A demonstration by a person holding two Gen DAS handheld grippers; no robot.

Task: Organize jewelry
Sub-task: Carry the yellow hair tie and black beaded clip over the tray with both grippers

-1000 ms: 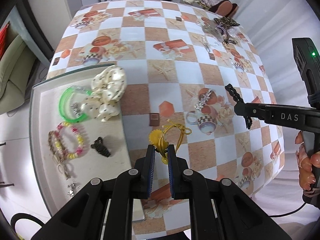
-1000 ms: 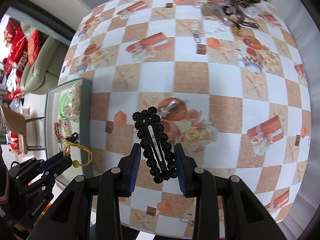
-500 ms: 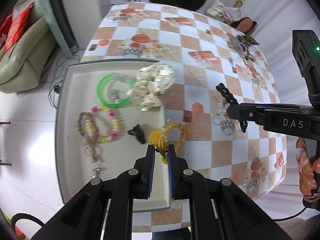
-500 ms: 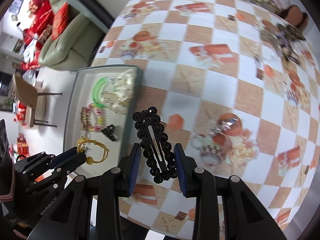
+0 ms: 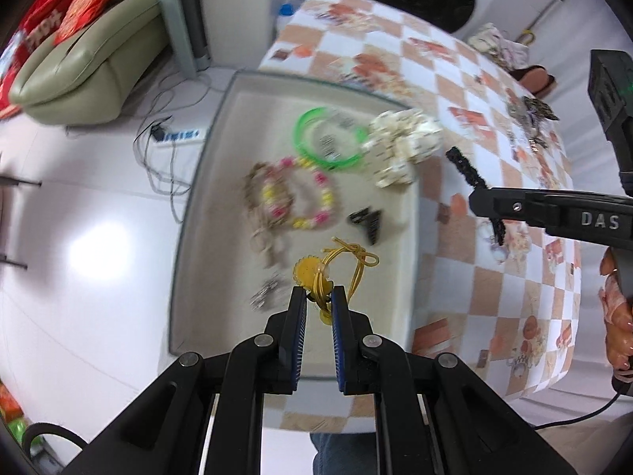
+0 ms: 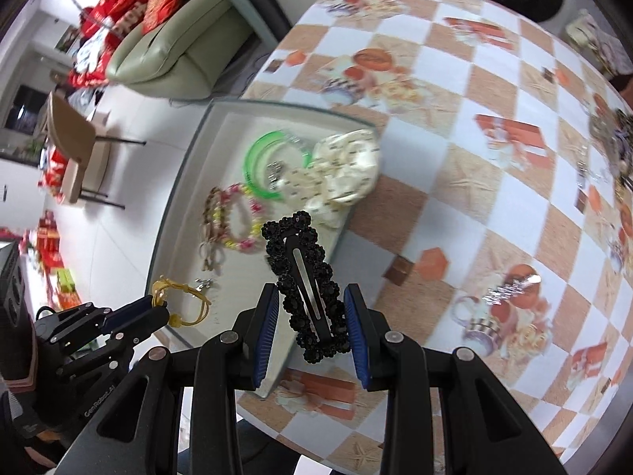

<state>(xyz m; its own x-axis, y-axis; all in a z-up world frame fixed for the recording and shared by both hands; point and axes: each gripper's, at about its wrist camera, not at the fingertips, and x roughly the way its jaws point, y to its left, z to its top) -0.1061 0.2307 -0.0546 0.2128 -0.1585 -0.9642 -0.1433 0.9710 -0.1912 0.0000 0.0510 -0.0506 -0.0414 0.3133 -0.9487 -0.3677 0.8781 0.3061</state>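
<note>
**Jewelry held in both grippers above the tray**

Left wrist view: Your left gripper [image 5: 319, 301] sits at bottom centre, its jaws clenched on the yellow hair tie [image 5: 336, 267]. The tie's round yellow charm and elastic loops stick out above the fingertips, over the lower part of the white tray [image 5: 205, 182]. On the tray, at frame centre, you see a green bangle [image 5: 328, 140], a cream polka-dot scrunchie [image 5: 403, 146] touching the bangle's right side, a pink-and-yellow bead bracelet [image 5: 304, 196] with a brownish bracelet just to its left, and a small black claw clip [image 5: 367, 219] to the right of the beads. A small silver piece lies left of your fingertips; it is too blurred to identify. The tray rests on the left end of the checkered tablecloth [image 5: 494, 277]. Your right gripper [image 5: 494, 206] enters from the right edge, holding the black beaded hair clip [image 5: 467, 170] edge-on. More jewelry is piled at the upper right of the tablecloth.

Right wrist view: Your right gripper [image 6: 310, 320] sits at bottom centre, jaws grasping the black beaded hair clip [image 6: 306, 285], which stands upright between the blue pads [image 6: 358, 332] over the tray's right rim [image 6: 336, 245]. Your left gripper [image 6: 160, 310] appears at lower left with the yellow hair tie [image 6: 182, 301] over the tray's lower corner. A silver clip [image 6: 510, 287] lies on the tablecloth at right.
</note>
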